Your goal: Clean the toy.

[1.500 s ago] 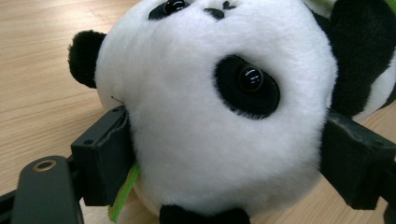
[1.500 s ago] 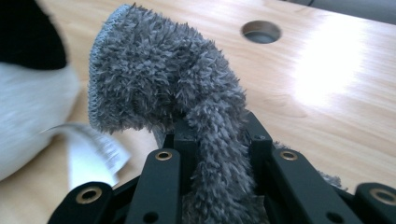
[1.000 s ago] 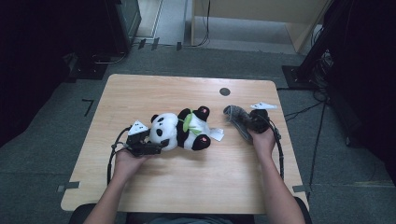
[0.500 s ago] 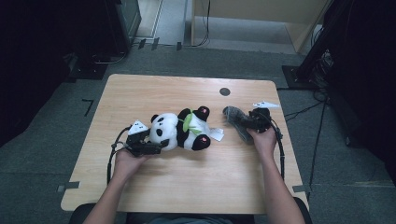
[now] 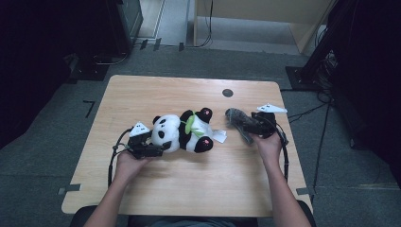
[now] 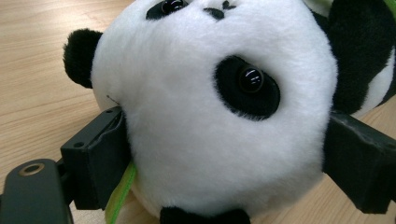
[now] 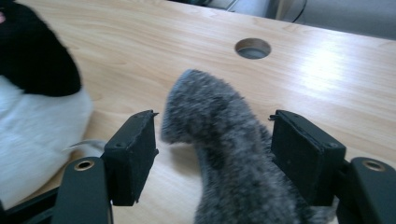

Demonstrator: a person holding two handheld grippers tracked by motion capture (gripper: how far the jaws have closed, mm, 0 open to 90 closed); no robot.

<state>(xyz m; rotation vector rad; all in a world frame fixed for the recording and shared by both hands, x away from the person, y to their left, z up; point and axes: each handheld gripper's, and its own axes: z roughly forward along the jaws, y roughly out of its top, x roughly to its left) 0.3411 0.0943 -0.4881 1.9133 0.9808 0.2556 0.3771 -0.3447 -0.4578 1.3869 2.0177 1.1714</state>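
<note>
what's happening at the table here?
A person at a wooden table works a gripper in each hand. The left gripper is clamped on the head of a plush panda lying on its side. The right gripper has just been opening its jaws: a grey fuzzy piece lies between them, with gaps to both pads, so it looks released rather than held.

High view: above, looking down on table [image 5: 189, 189]. Gripper views: low, close; both share panda [image 6: 210, 116].
</note>
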